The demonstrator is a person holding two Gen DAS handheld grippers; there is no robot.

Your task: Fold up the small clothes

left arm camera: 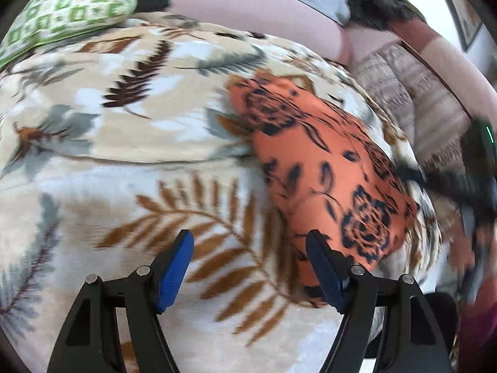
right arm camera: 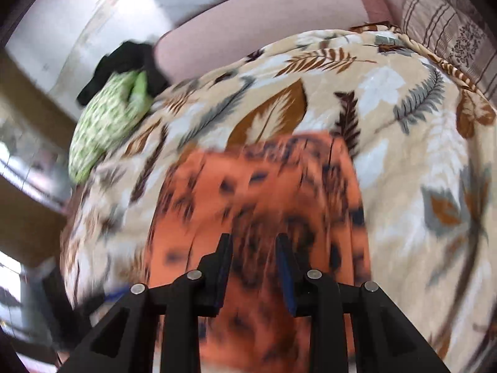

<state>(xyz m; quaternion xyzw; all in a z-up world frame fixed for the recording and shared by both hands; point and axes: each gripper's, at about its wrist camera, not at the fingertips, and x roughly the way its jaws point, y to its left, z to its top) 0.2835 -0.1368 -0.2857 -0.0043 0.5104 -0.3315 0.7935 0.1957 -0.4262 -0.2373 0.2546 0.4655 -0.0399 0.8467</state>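
My left tongs [left arm camera: 250,242] gape wide, empty, over the leaf-print blanket [left arm camera: 124,161]. My right tongs [right arm camera: 254,245] stand part open above the blurred orange floral garment [right arm camera: 257,192]; any grip is unclear. Farther off lie a green patterned cloth [right arm camera: 102,127] and pink headboard [right arm camera: 264,21].
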